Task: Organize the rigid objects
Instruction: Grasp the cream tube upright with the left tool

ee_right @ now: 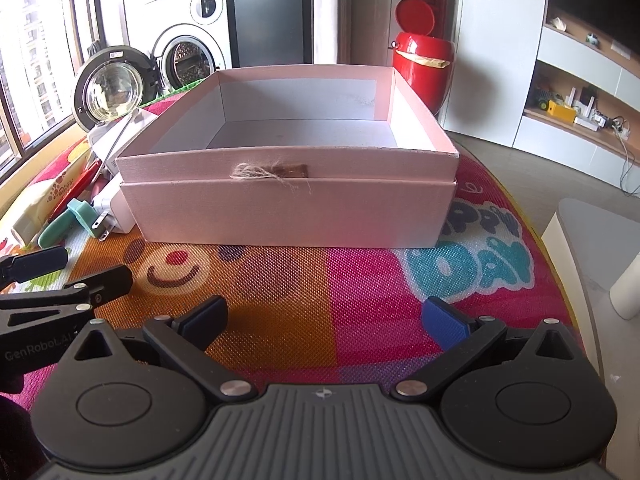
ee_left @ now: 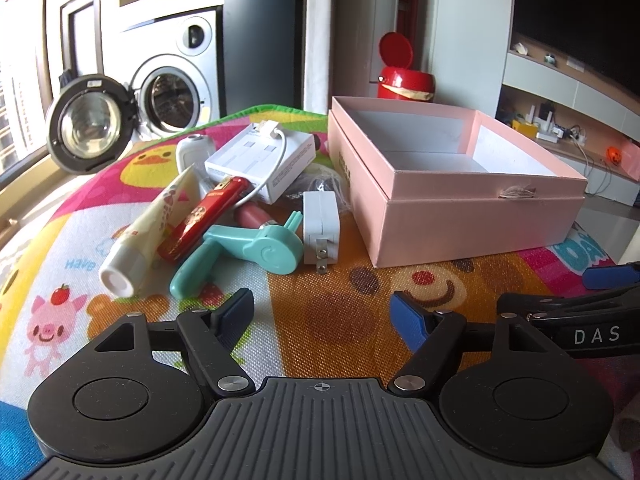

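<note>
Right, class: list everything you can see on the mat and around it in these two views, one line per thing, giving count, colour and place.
box: 1, pink, open and empty, on the mat, right of the pile
charger: 1, white, prongs toward the camera, beside the box
white box: 1, cable on top, back of the pile
lighter: 1, red, middle of the pile
tube: 1, cream, white cap, left of the lighter
teal gadget: 1, front of the pile
mat: 1, many-coloured, cartoon prints, under everything
bin: 1, red, lid up, behind the box
washer: 1, white, door open, far left
left tool: 1, black, blue pads, open, above the mat
right tool: 1, black, blue pads, open, facing the box
</note>
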{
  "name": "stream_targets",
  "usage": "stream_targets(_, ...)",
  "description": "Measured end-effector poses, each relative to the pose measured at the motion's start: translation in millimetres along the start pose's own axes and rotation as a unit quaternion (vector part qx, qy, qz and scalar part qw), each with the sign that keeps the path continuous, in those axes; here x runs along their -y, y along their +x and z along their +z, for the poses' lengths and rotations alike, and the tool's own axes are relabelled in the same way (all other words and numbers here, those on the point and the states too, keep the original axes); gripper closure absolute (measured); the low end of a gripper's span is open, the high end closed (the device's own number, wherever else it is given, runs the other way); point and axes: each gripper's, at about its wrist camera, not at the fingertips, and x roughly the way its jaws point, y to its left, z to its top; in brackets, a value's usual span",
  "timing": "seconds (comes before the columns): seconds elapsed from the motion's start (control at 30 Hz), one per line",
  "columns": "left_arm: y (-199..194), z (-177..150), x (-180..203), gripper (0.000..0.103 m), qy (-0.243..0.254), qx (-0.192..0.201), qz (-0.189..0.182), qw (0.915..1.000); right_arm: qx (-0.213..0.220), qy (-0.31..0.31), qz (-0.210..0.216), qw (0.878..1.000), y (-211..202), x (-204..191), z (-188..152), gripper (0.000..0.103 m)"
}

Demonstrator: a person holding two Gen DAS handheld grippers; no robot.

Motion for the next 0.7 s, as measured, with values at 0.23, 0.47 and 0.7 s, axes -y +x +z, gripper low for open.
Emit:
stream_targets(0.23,-32,29,-41,0.030,-0.017,0.039,-0.032,0.9986,0.002,-0.011,0.006,1.000,-2,-1,-2,0.000)
stream_targets(0.47,5,64,-126,0.035,-0.076,-0.002,0.011,0.9971,0.007,-0.013,0.008,1.000,-3,0,-5,0.000)
stream_targets(0.7,37,59,-142,0.064,-0.091,-0.027,0.000,0.9955,0.008,-0.013,0.009,1.000,-5,-1,-5,0.000)
